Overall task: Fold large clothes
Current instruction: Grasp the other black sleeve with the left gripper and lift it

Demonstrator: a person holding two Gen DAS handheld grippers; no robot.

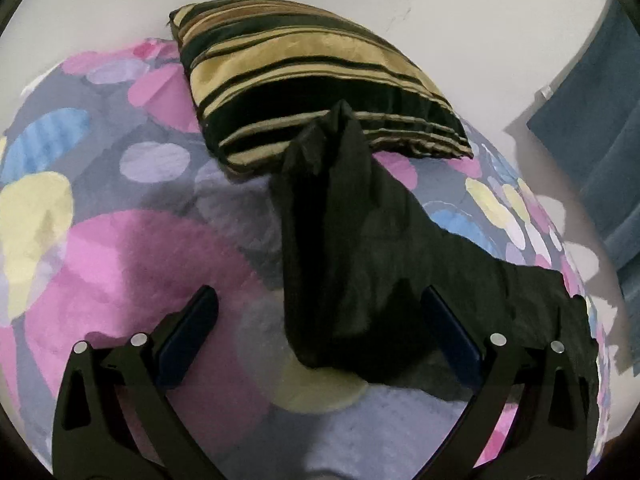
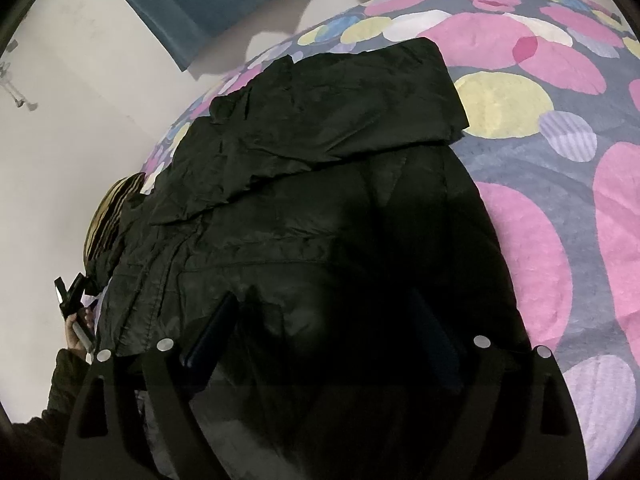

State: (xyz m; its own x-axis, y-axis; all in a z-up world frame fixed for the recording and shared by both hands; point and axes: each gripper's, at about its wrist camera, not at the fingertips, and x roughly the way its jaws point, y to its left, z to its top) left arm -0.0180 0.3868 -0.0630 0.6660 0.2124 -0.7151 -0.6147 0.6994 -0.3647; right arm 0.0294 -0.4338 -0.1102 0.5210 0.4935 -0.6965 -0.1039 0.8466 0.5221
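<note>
- The black jacket [image 2: 304, 184] lies spread on the bed [image 2: 560, 240], filling the centre of the right wrist view; a folded panel crosses its upper part.
- In the left wrist view a dark sleeve or end of the garment runs from lower centre up to the striped cushion [image 1: 304, 80] at upper centre, its tip resting on the cushion edge.
- The left tool [image 1: 320, 312] stands wide, the sleeve fabric lying between its fingers; no pad is seen pressing on it.
- The right tool [image 2: 328, 316] also stands wide over the jacket's lower body. Nothing is gripped.
- Risk: the slick, creased fabric is likely to slide from a shallow pinch, so the fold would sag.
- Risk: the sleeve tip on the cushion may drag or catch when lifted, pulling the panel askew.
- Risk: dark cloth in shadow hides the hem, so a grasp could take several layers at once.
</note>
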